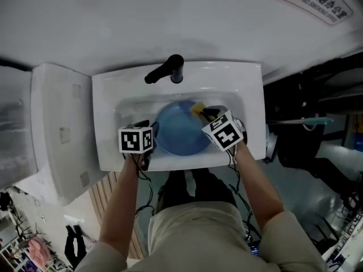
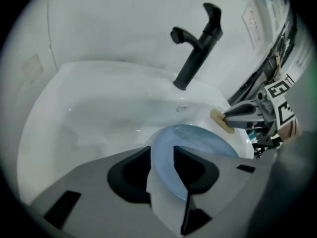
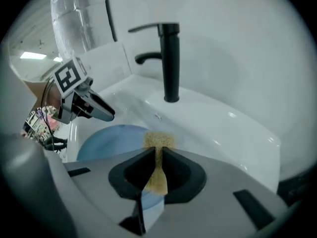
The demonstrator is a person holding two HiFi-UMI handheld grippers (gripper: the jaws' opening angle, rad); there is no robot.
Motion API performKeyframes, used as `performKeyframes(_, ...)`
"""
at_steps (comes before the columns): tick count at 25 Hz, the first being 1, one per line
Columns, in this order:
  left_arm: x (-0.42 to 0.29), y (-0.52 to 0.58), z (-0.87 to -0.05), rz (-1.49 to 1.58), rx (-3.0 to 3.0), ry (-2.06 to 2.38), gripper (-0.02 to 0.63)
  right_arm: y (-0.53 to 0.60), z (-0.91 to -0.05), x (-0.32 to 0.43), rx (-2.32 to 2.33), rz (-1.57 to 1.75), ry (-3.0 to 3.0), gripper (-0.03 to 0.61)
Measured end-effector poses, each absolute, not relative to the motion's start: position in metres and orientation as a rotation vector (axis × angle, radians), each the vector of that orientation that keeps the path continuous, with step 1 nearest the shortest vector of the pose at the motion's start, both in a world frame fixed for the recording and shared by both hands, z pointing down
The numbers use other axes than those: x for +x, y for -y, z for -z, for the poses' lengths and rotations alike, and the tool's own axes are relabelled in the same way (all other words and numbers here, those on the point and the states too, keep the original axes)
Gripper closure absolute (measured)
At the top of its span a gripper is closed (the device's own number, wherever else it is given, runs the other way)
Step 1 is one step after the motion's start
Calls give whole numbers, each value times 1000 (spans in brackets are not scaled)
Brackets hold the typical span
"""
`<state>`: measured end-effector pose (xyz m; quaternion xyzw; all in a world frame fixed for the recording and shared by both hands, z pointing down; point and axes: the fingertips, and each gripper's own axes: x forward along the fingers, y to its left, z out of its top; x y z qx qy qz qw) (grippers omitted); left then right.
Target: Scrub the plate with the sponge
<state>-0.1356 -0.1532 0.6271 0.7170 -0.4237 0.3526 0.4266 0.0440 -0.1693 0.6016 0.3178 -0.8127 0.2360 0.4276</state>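
Note:
A round blue plate [image 1: 181,132] lies in the white sink basin [image 1: 108,123]. My left gripper [image 1: 151,129] is at the plate's left rim. In the left gripper view the plate's edge [image 2: 198,140] runs between its jaws, and the left gripper [image 2: 162,155] stands open with gaps beside the rim. My right gripper [image 1: 207,114] is over the plate's far right edge, shut on a thin yellow sponge [image 1: 198,109]. The right gripper view shows the sponge [image 3: 158,140] pinched flat in the right gripper [image 3: 158,155], above the plate [image 3: 106,138].
A black faucet [image 1: 167,69] stands at the back of the sink, its spout over the basin. A white fixture [image 1: 57,129] sits to the left of the sink. The person's legs are close against the sink's front edge.

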Motion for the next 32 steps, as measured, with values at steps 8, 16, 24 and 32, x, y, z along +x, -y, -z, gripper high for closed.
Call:
performKeyframes(8,-122,166,-519,-829,2078,1104,517,173,-452,66,1092,-642,2320,525)
performKeyframes(16,-108,172,-397,-718,2327,1249,523,161,-329,75,1303,-535,2565,525)
performKeyframes(24,-98,163,-283,-500,2559,1379,574,136,-243,77,1406,-312,2674,526)
performKeyframes(32,-105,138,-200,-285,2689,1514,606,101,-172,70,1389,-225,2821,526)
